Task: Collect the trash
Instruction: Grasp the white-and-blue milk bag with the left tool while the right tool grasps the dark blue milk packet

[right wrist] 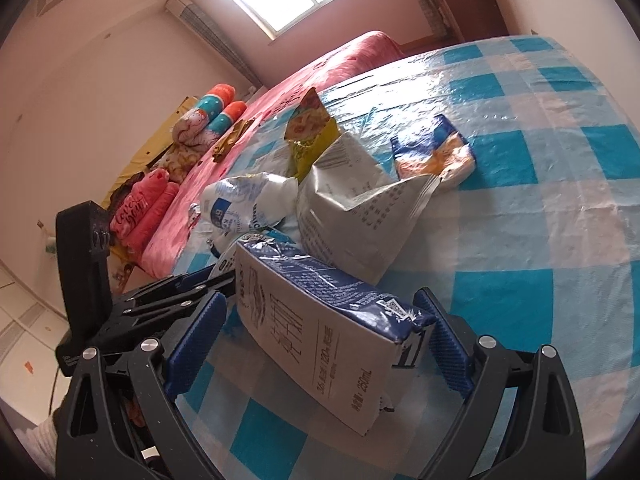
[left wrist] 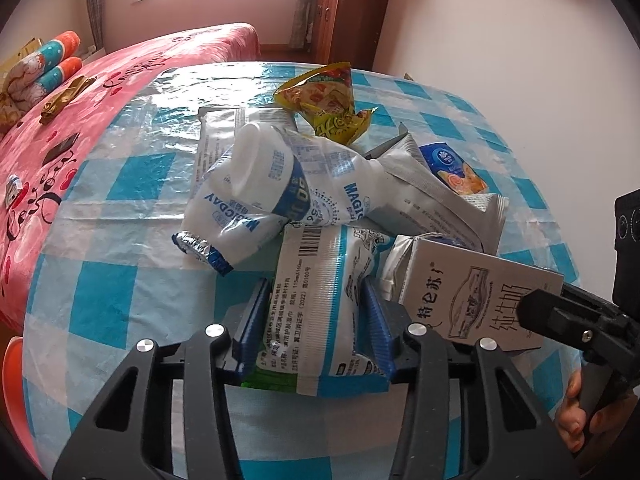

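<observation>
A heap of trash lies on the blue-checked tablecloth (left wrist: 120, 208). My left gripper (left wrist: 316, 292) is shut on a white and blue wipes packet (left wrist: 320, 304), its blue pads pressing both long edges. Beside it lies a grey milk carton (left wrist: 472, 292), which also fills the right wrist view as the milk carton (right wrist: 320, 320). My right gripper (right wrist: 320, 300) stands open around that carton: the right pad is at its torn end and the left pad stands clear of it. Behind lie a crumpled white MAGICDAY bag (left wrist: 280, 184), a silver bag (right wrist: 352, 208) and a yellow noodle wrapper (left wrist: 324, 100).
A blue tissue pack (right wrist: 436, 152) lies at the far side of the heap. A bed with a pink cover (left wrist: 60, 128) adjoins the table on the left, with rolled bedding on it. A brown wardrobe (left wrist: 352, 12) stands at the back wall. An orange object (left wrist: 12, 380) sits below the table's left edge.
</observation>
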`<action>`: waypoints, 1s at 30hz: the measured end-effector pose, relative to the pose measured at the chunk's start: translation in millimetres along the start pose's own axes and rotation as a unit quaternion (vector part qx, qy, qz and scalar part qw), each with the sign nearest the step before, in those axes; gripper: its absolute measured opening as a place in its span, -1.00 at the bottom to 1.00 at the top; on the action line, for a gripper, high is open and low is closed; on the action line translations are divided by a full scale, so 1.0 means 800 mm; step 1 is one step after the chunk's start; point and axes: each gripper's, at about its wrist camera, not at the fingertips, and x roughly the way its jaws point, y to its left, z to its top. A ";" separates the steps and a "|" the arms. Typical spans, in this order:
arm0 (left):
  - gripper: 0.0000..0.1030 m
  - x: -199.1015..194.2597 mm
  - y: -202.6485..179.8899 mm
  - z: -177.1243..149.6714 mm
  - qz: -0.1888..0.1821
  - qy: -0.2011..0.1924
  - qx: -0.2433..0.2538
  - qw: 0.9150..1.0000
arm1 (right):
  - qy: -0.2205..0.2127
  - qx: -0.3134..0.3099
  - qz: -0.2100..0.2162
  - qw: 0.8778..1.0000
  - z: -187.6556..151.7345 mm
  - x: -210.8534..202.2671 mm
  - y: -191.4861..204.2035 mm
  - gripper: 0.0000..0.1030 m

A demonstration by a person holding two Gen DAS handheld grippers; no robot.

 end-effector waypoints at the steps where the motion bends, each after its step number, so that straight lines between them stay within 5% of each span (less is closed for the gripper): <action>1: -0.08 -0.001 0.001 -0.001 0.000 -0.001 0.000 1.000 | 0.002 0.001 0.010 1.000 -0.001 -0.002 0.000 0.81; 10: -0.08 -0.009 0.009 -0.010 0.005 -0.006 0.007 1.000 | 0.040 -0.047 0.085 0.994 -0.013 -0.003 0.021 0.68; 18: -0.08 -0.015 0.013 -0.019 0.003 -0.006 0.007 1.000 | 0.049 -0.093 0.046 0.993 -0.021 0.013 0.045 0.31; 30: -0.13 -0.019 0.008 -0.029 0.010 -0.018 0.014 1.000 | 0.039 -0.085 0.020 0.995 -0.016 0.029 0.042 0.18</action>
